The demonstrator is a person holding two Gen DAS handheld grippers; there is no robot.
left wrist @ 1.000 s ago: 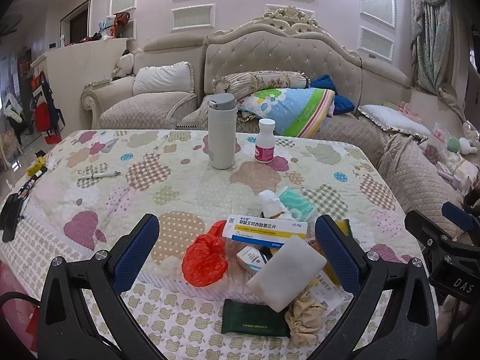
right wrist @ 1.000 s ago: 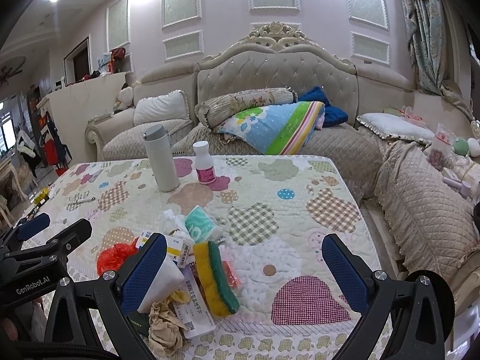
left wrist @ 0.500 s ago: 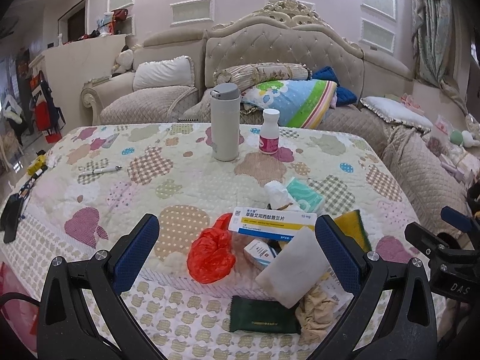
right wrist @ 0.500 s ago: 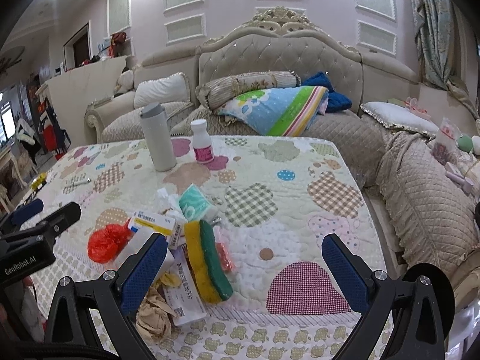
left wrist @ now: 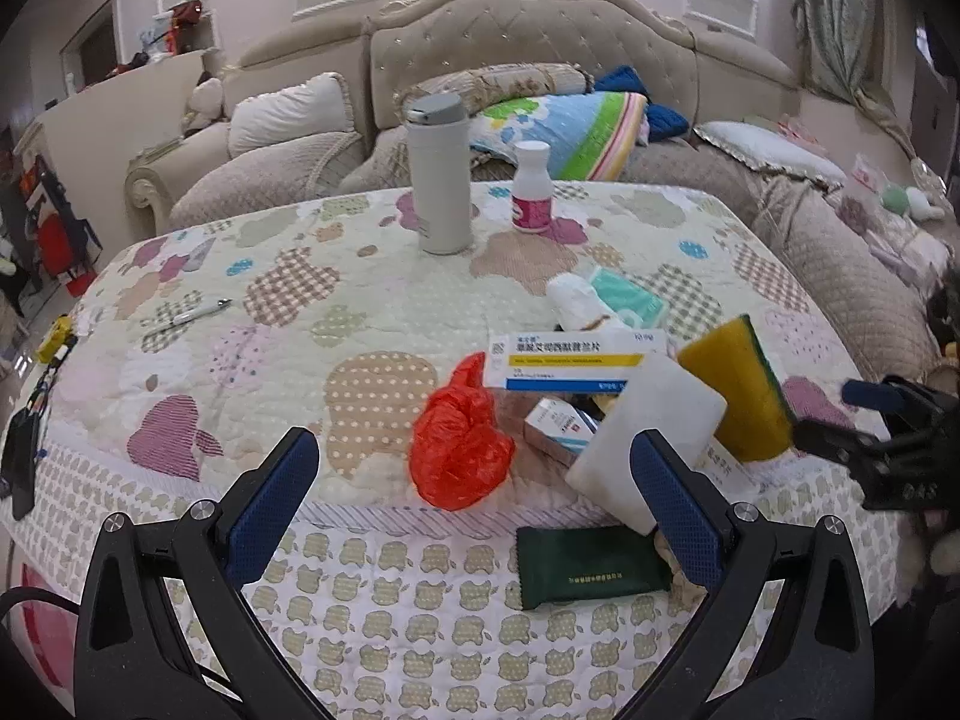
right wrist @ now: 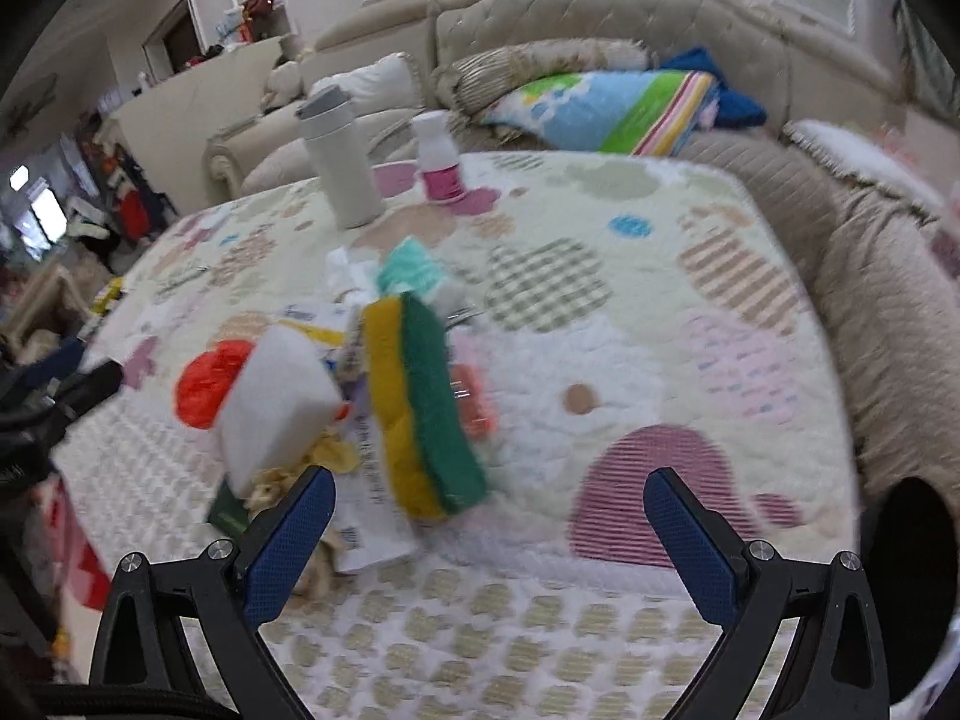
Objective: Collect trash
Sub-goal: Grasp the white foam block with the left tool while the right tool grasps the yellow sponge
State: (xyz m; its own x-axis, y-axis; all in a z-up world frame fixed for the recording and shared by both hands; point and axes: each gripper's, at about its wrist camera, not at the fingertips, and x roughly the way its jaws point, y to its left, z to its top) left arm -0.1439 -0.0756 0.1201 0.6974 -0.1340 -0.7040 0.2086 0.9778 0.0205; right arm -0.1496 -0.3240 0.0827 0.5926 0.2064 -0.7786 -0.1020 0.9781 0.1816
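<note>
Left wrist view: the left tool (left wrist: 474, 501) was held released, the red bag (left wrist: 459, 444) just ahead between its fingers — the white block (left wrist: 645, 447) lay rightward. The right tool (right wrist: 489, 531), also released, was aimed at the sponge (right wrist: 423, 402) on the counter (right wrist: 660, 312).

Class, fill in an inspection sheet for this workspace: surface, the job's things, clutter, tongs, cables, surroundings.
Surface: quilted table cover, patchwork print.
Job's things: red plastic bag, medicine box, white foam block, yellow-green sponge, dark green packet, crumpled paper, heaped together near the front edge.
Clutter: grey tumbler, white bottle, pen.
Tongs: left tongs open; right tongs open; both empty.
Cables: black cable, bottom left.
Surroundings: tufted sofa, pillows.
</note>
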